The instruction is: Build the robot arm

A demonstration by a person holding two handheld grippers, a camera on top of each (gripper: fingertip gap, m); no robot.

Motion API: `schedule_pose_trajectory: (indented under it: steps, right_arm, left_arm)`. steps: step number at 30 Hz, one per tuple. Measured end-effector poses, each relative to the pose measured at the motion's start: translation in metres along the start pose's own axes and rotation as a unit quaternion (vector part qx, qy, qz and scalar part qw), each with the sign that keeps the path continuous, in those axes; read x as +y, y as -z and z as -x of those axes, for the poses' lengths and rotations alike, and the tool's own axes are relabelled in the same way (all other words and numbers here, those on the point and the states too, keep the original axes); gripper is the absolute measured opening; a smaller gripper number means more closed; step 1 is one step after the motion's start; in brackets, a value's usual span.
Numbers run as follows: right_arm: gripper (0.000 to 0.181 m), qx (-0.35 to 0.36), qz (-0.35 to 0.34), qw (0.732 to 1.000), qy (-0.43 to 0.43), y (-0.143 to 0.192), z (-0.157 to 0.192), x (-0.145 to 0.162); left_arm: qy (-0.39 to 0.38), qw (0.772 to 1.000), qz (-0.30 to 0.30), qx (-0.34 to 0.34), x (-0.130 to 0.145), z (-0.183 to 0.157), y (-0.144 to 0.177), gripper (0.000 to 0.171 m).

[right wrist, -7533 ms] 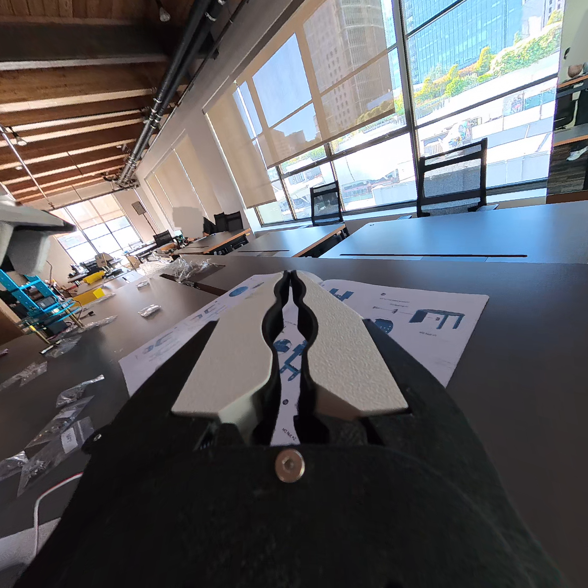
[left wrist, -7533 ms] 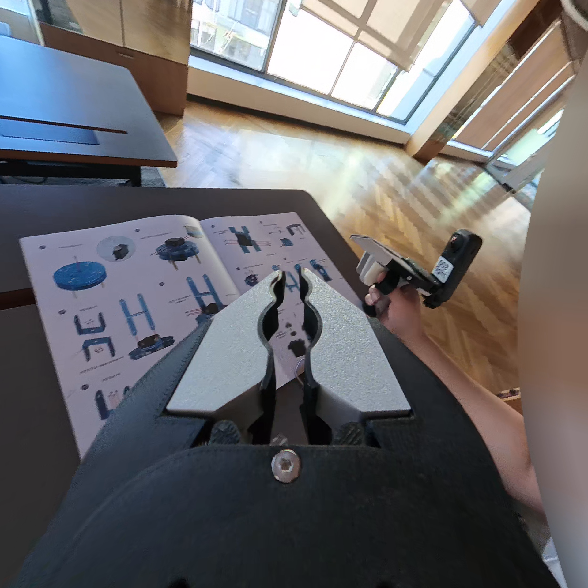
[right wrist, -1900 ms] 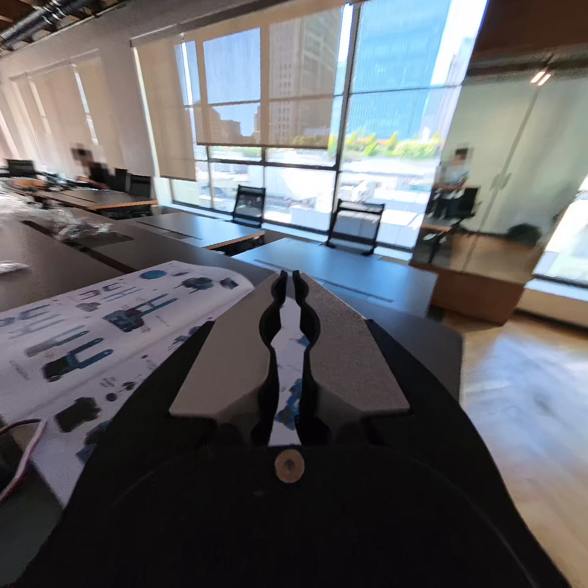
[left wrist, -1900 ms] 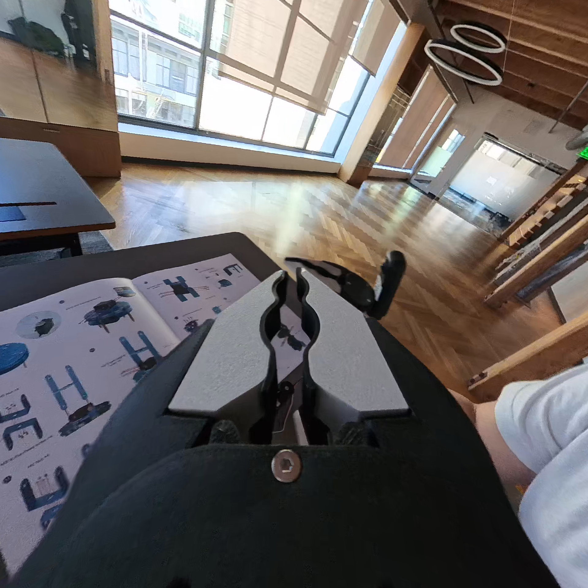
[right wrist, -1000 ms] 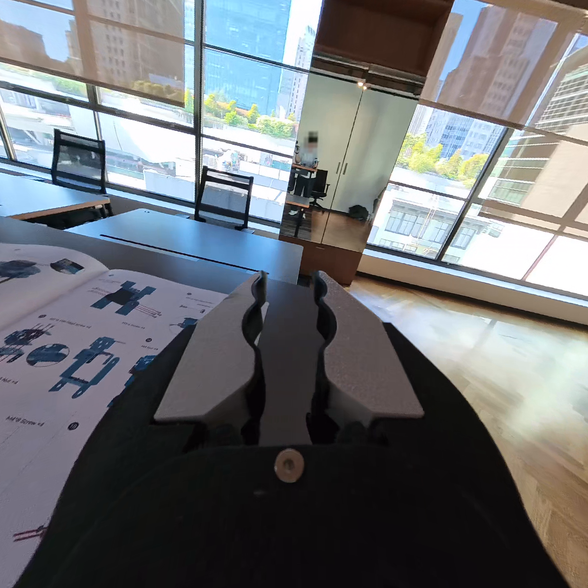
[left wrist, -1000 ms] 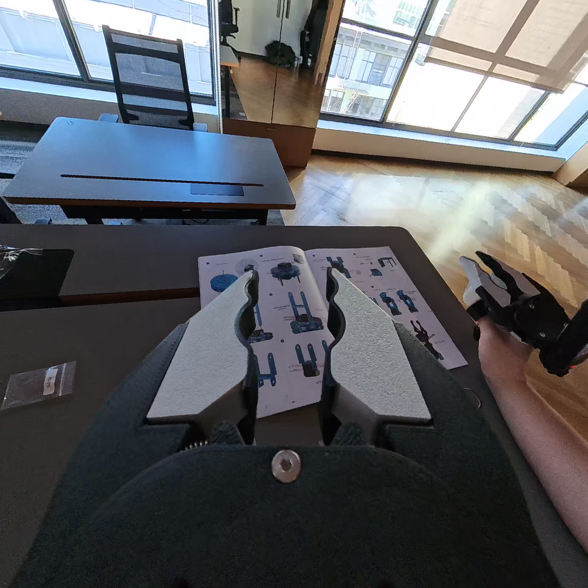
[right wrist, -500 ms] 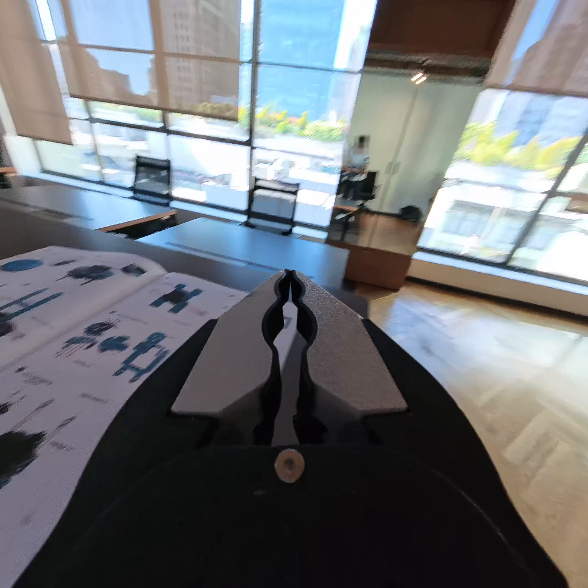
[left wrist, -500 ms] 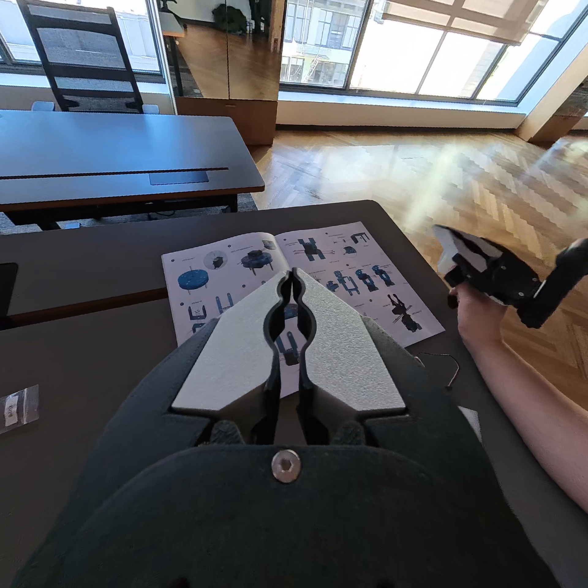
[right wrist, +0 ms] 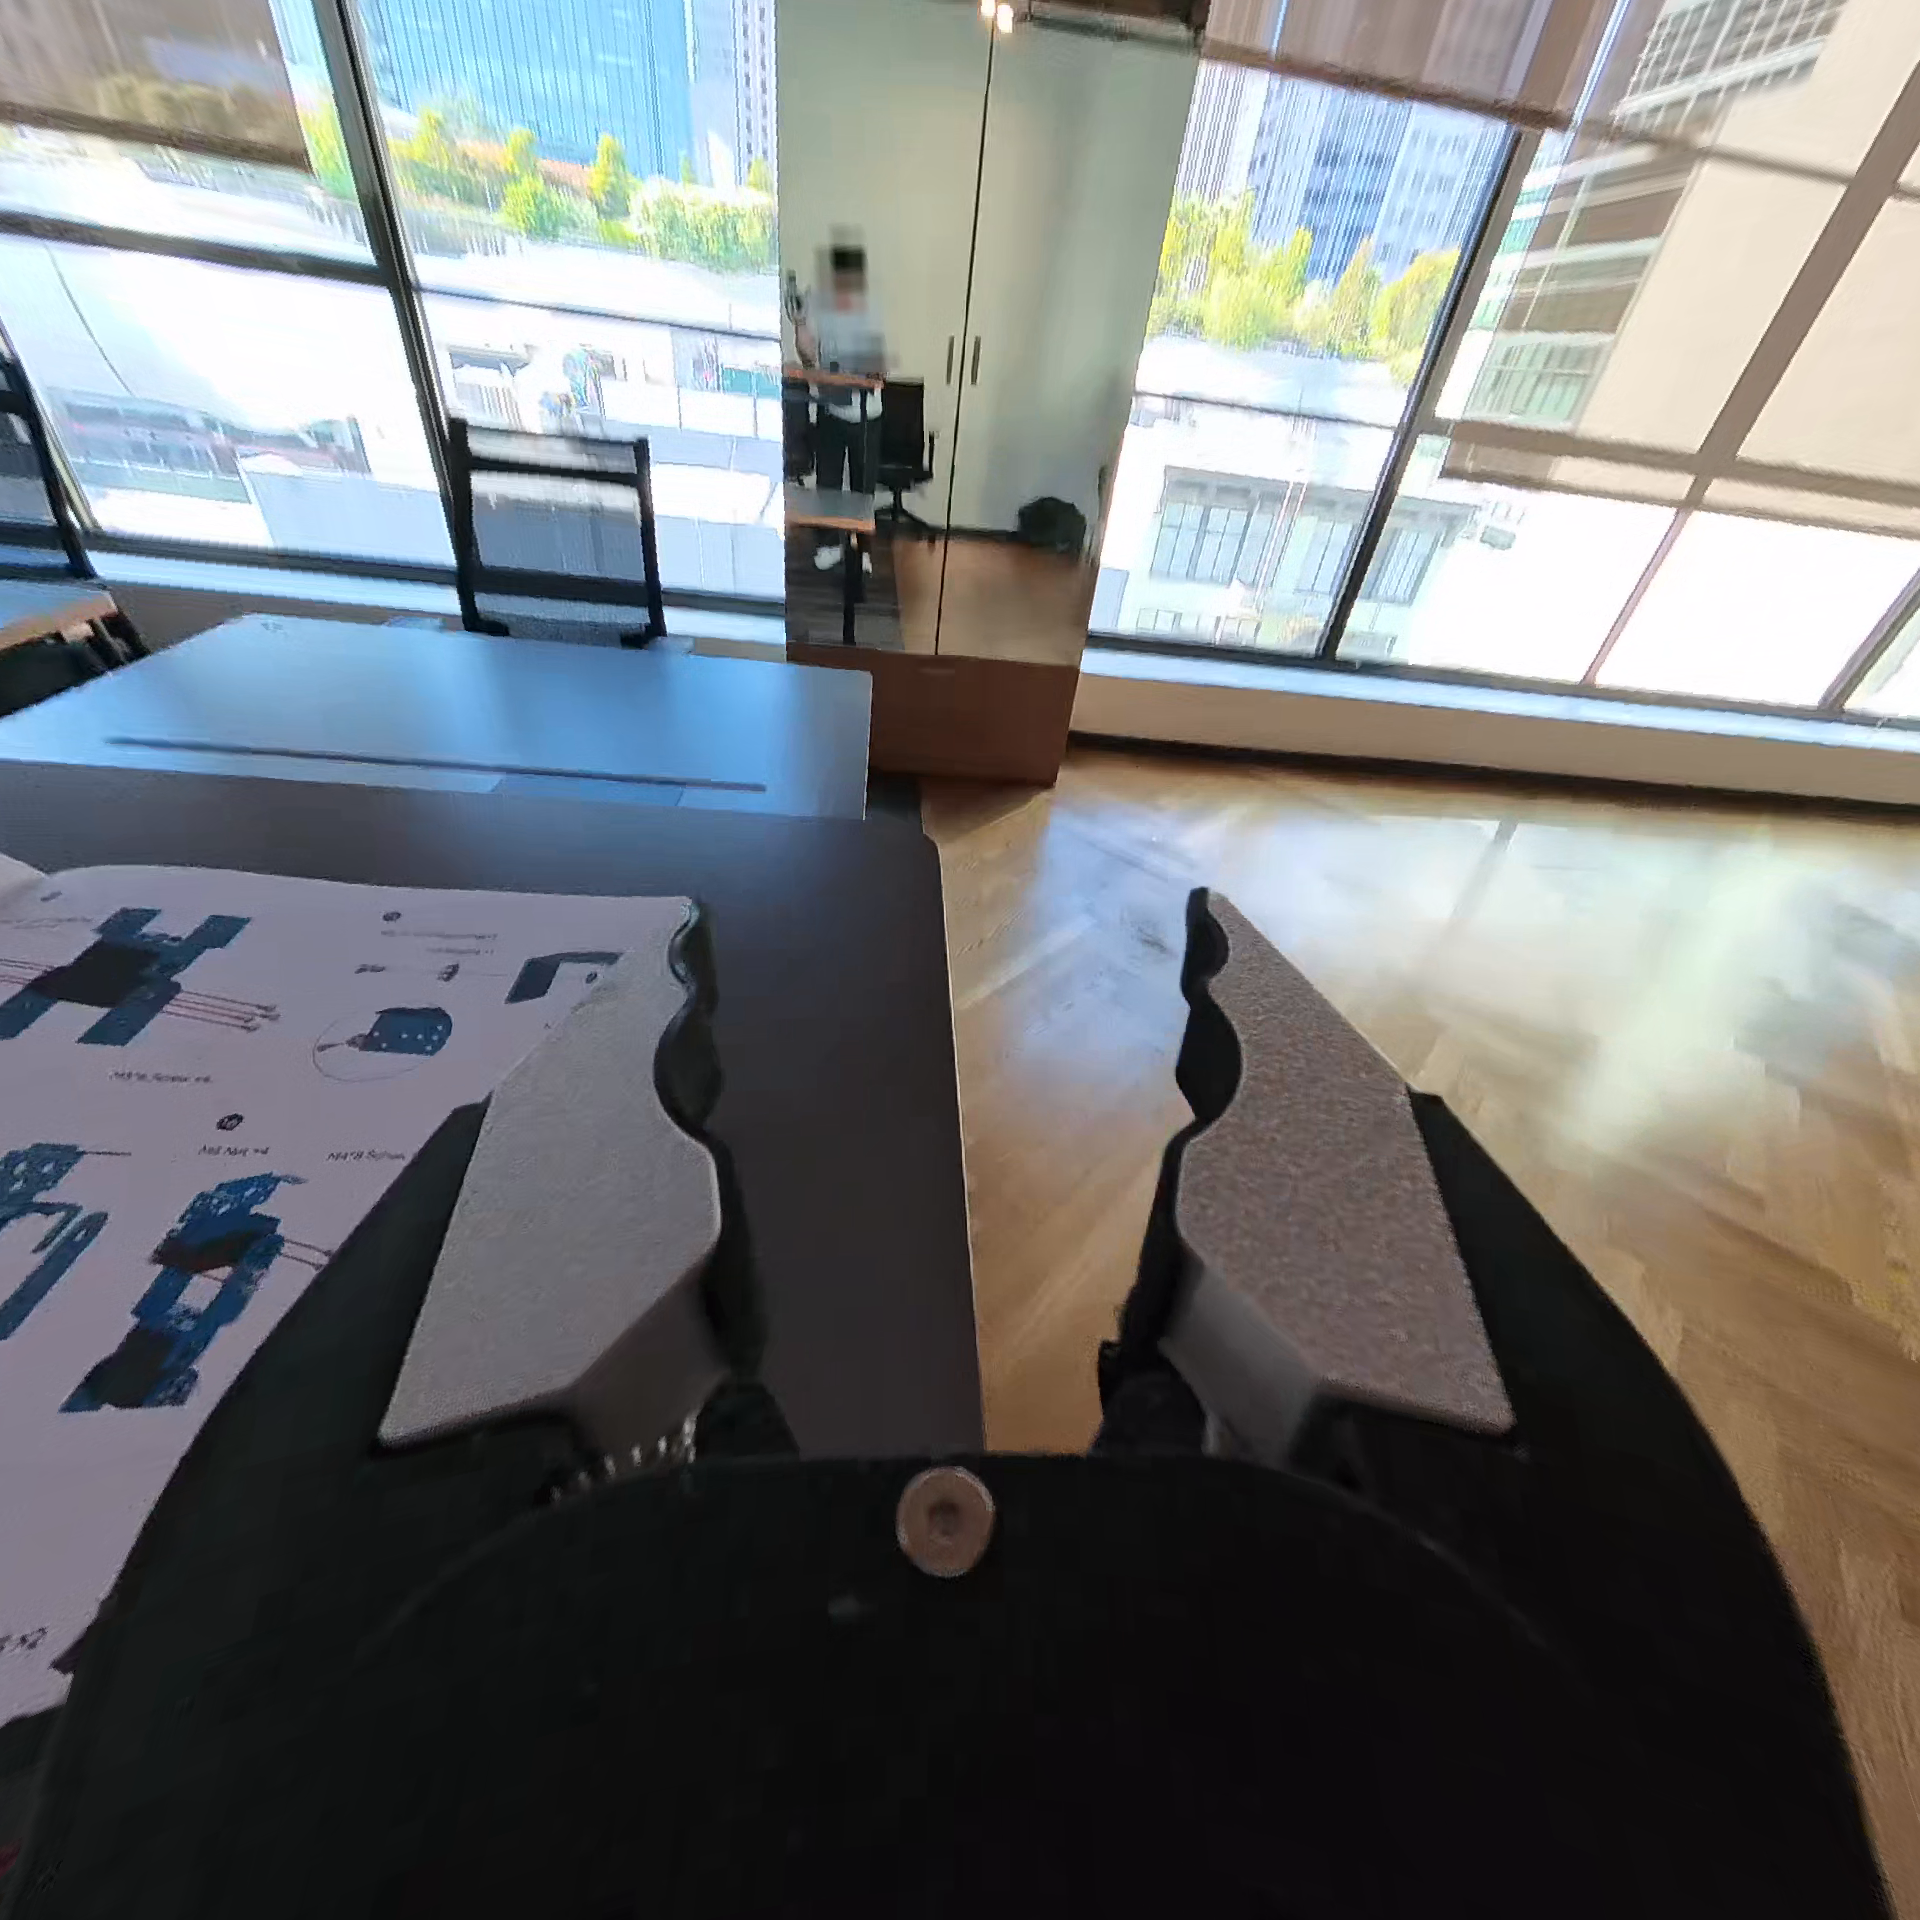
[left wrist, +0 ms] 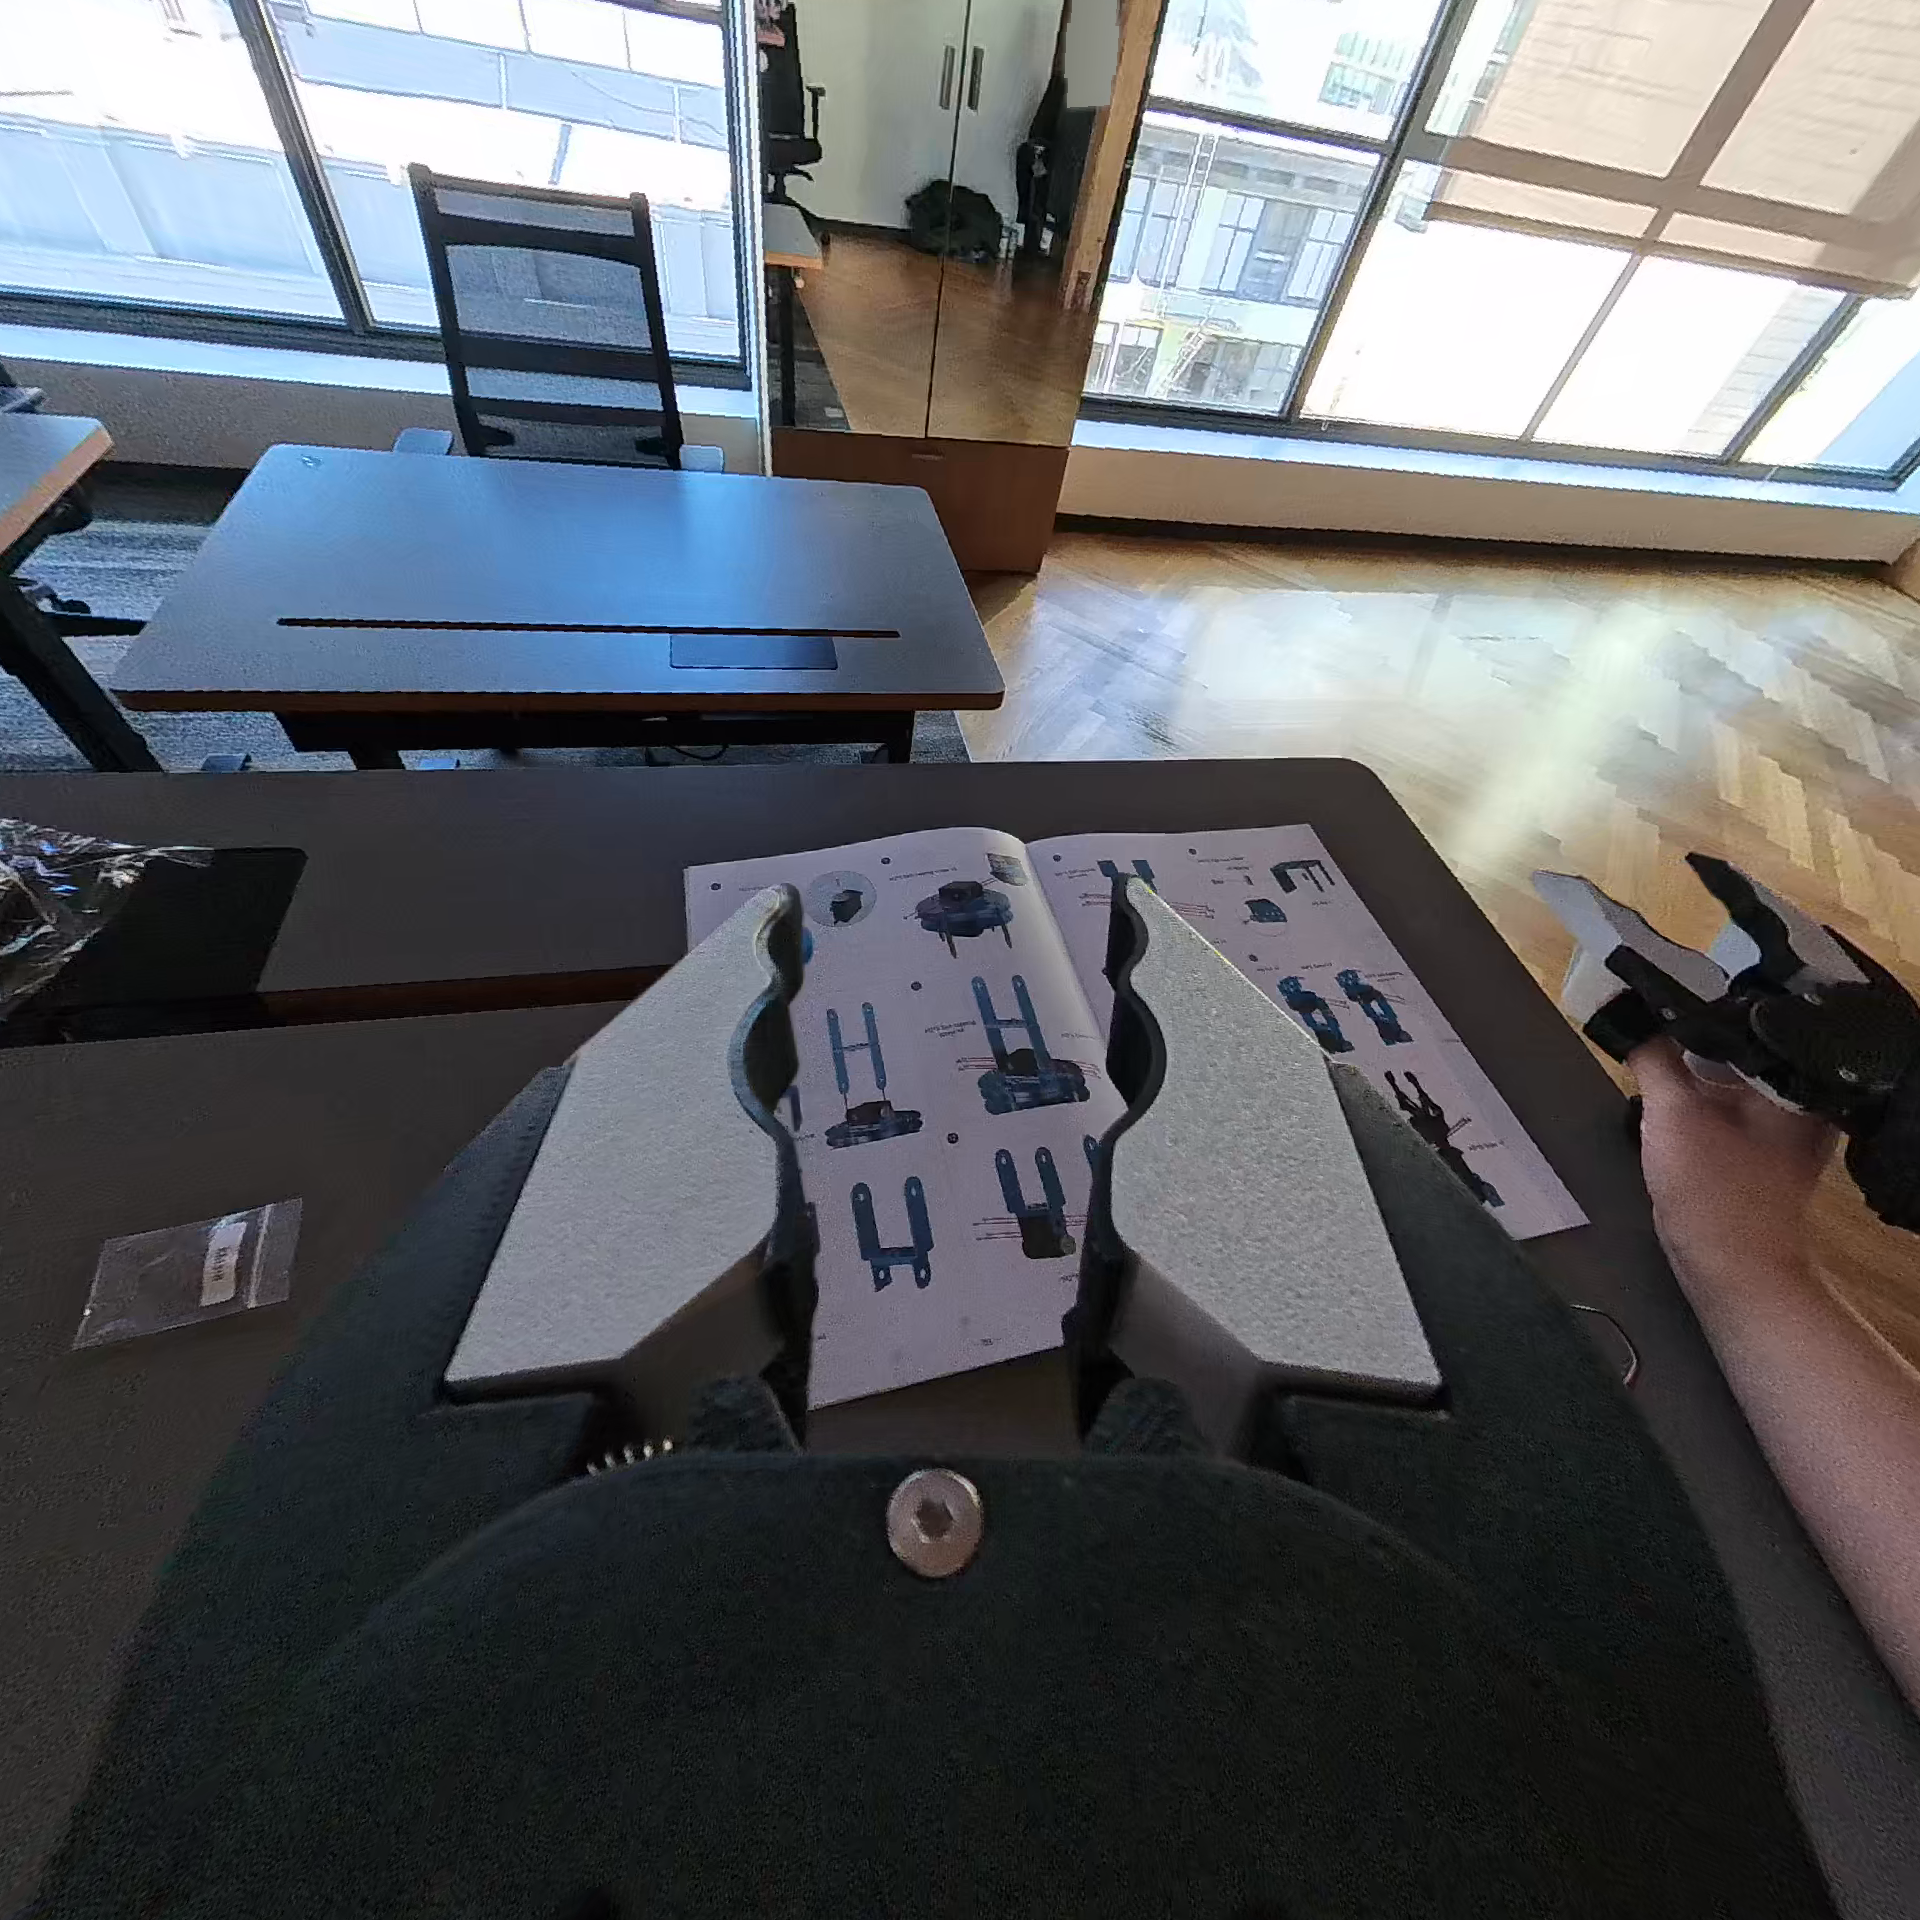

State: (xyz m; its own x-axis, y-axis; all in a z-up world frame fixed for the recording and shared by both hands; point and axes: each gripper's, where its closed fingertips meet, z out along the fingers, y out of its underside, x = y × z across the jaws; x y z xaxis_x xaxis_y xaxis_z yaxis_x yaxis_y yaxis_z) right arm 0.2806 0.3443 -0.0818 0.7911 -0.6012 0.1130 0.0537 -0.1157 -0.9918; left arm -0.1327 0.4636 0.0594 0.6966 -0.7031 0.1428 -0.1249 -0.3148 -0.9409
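An open white instruction booklet (left wrist: 1039,1049) with blue and black part drawings lies on the dark table (left wrist: 416,1101). My left gripper (left wrist: 951,904) is open and empty, held above the booklet's near pages. My right gripper (right wrist: 940,914) is open and empty, over the table's right edge, with the booklet (right wrist: 260,1039) to its left. The right gripper also shows in the left wrist view (left wrist: 1662,925), held in a hand beyond the table's right edge.
A small clear plastic bag (left wrist: 192,1270) lies on the table at left; crumpled clear bags (left wrist: 62,894) sit at far left. A second dark desk (left wrist: 540,582) with a black chair (left wrist: 545,312) stands behind. Wooden floor (right wrist: 1455,987) lies to the right. A thin wire (left wrist: 1605,1340) lies near the forearm.
Both grippers have gone from shut half a second ago to open. The left gripper's view has swung left; the right gripper now points over the table's right edge.
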Motion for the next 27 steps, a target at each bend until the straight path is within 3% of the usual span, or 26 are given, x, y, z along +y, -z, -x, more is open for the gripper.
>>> schedule_pose_trajectory:
  steps: [2, 3, 4, 5, 6, 7, 8, 9, 11, 15, 17, 21, 27]
  right_arm:
    - [0.082, -0.037, -0.042, 0.998, -0.009, 0.005, 0.011, -0.015]
    - [0.07, -0.096, -0.071, 0.993, -0.01, 0.01, 0.03, -0.026]
    - [0.054, -0.204, -0.099, 0.974, -0.011, 0.021, 0.063, -0.036]
    - [0.045, -0.371, -0.108, 0.922, -0.036, 0.047, 0.109, -0.044]
    - [0.04, -0.535, -0.068, 0.837, -0.094, 0.084, 0.144, -0.046]
    - [0.042, -0.633, 0.002, 0.758, -0.158, 0.109, 0.159, -0.046]
    - [0.046, -0.682, 0.047, 0.703, -0.194, 0.122, 0.165, -0.045]
    - [0.049, -0.706, 0.054, 0.677, -0.199, 0.132, 0.17, -0.042]
    - [0.072, -0.707, 0.068, 0.689, -0.148, 0.14, 0.188, -0.021]
    - [0.089, -0.75, 0.174, 0.635, -0.055, 0.178, 0.226, 0.019]
    - [0.087, -0.754, 0.193, 0.627, -0.024, 0.187, 0.233, 0.028]
    - [0.052, -0.751, 0.209, 0.626, 0.031, 0.194, 0.233, 0.043]
    - [0.049, -0.747, 0.239, 0.615, 0.077, 0.199, 0.237, 0.059]
  left_arm:
    - [-0.001, 1.0, -0.003, -0.001, -0.002, 0.0, 0.001, 0.058]
    - [-0.002, 1.0, -0.003, 0.001, -0.002, -0.001, 0.002, 0.057]
    - [-0.003, 1.0, -0.001, 0.004, -0.001, -0.002, 0.002, 0.056]
    - [-0.004, 1.0, 0.003, 0.007, 0.0, -0.003, 0.002, 0.056]
    - [-0.006, 1.0, 0.008, 0.012, 0.001, -0.005, 0.002, 0.055]
    - [-0.007, 1.0, 0.013, 0.016, 0.003, -0.006, 0.002, 0.054]
    - [-0.006, 1.0, 0.015, 0.019, 0.003, -0.006, 0.002, 0.053]
    - [-0.005, 1.0, 0.014, 0.021, 0.002, -0.007, 0.003, 0.053]
    - [-0.003, 1.0, 0.008, 0.027, 0.0, -0.008, 0.005, 0.052]
    - [0.0, 0.999, 0.005, 0.054, -0.002, -0.016, 0.009, 0.05]
    - [0.006, 0.998, 0.005, 0.064, -0.002, -0.018, 0.01, 0.049]
    - [0.005, 0.998, 0.007, 0.067, -0.001, -0.019, 0.011, 0.049]
    - [-0.003, 0.997, 0.009, 0.073, -0.001, -0.025, 0.012, 0.047]
